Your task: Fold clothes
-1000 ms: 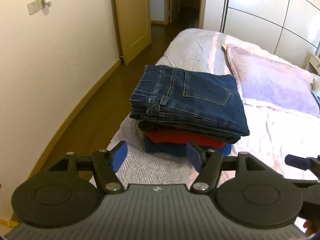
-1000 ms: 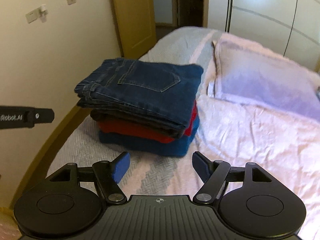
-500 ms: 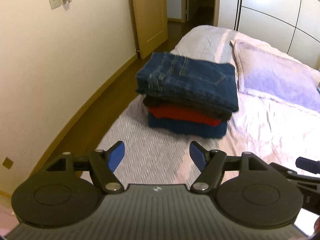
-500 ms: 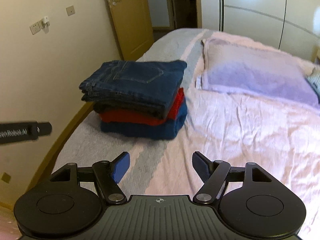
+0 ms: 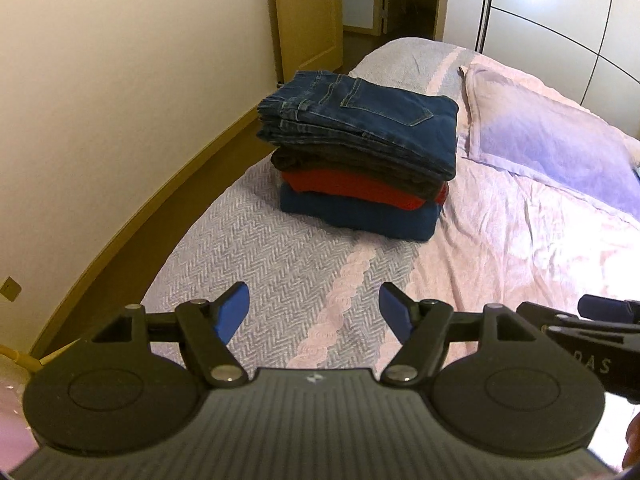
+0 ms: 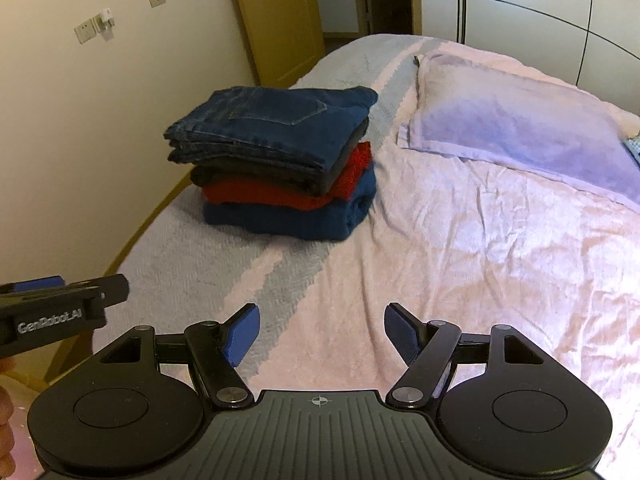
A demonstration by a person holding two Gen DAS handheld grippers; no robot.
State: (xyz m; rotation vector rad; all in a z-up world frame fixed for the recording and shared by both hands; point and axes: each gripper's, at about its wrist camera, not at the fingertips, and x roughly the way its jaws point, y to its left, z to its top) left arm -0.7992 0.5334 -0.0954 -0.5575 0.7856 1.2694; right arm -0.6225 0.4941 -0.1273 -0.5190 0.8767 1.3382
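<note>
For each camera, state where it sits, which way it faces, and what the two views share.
Left wrist: on the left gripper, facing along the bed at the stack of folded clothes; right gripper at the right edge.
Right wrist: on the right gripper, facing the same stack; left gripper at the left edge.
Shared: stack, pillow, door.

Stack on our bed

Folded clothes sit ahead of us near the bed's left edge, pillow to their right.
</note>
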